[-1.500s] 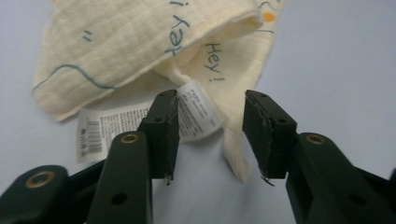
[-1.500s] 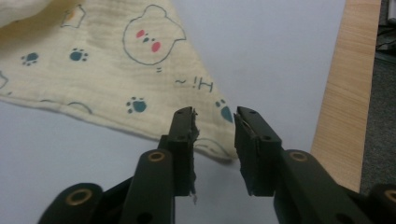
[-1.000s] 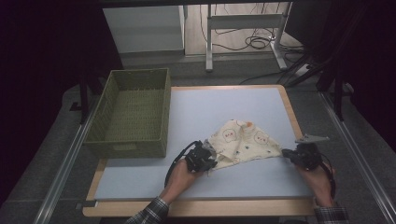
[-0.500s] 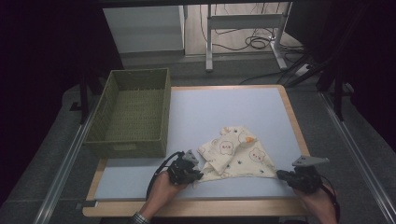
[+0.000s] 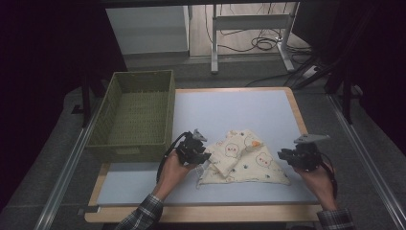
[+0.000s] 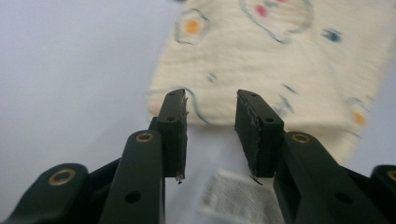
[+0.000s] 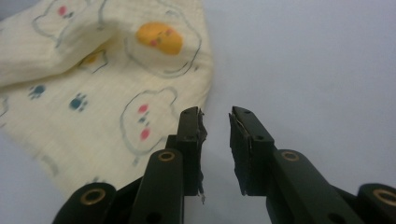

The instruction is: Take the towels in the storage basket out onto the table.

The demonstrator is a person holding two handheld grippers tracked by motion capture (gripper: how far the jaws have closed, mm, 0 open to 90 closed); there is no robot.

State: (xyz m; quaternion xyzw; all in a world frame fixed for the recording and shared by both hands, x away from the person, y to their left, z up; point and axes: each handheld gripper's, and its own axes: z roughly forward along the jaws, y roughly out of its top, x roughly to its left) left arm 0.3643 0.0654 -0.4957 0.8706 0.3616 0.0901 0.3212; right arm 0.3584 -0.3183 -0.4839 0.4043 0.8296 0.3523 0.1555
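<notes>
I see the cream printed cloth (image 5: 242, 158) lying crumpled toward the near edge of the bench (image 5: 230, 110), roughly midway between its left and right sides, partly folded over itself. My left gripper (image 5: 200, 154) sits at the cloth's left corner; its jaws have just been opening and now stand apart with a clear gap, nothing pinched between them, the cloth's edge lying just beyond the tips in the left gripper view (image 6: 280, 70). My right gripper (image 5: 283, 155) sits just off the cloth's right corner; its jaws have just been opening too, a narrow gap showing bare bench between them, the cloth (image 7: 93, 93) beside the left jaw. A green woven basket (image 5: 134, 112) stands on the bench's left side.
</notes>
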